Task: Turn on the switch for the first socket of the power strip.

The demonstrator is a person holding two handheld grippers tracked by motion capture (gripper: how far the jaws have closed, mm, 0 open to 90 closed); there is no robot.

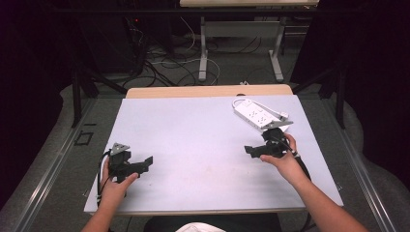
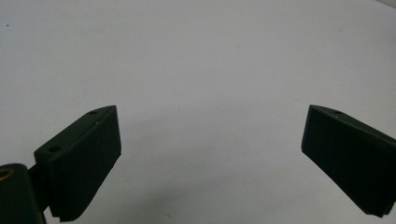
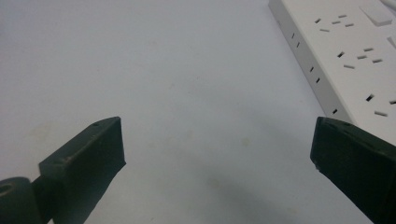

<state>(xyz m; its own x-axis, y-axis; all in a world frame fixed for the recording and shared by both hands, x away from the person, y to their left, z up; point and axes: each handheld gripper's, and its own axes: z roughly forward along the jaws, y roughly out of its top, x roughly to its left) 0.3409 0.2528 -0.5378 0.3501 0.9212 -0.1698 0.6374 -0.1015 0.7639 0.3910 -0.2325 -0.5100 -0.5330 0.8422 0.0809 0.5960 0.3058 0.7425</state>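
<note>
I have 2 sets of tongs over the pale grey rectangular worktop, and as far as I can judge the work has barely begun: the white plastic power strip lies untouched at the far right of the worktop, its white cable looping round its far end and right side. My right tongs are the pair nearer to it, sitting just on my side of the strip but apart from it, with their tips turned toward the middle of the worktop and not at the strip. In the right gripper view the 2 black jaws stand spread wide with bare worktop between them, and the strip fills the upper right corner just beyond the right jaw; nothing is pinched. My left tongs rest low at the near left, well apart from the strip, and the left gripper view shows their jaws spread as well, over bare surface. So reaching, gripping and whatever follows with the strip is all left to do. The strip lies flat, sockets facing up, its long axis running diagonally from the far left to the near right, with the near end closest to my right hand.
</note>
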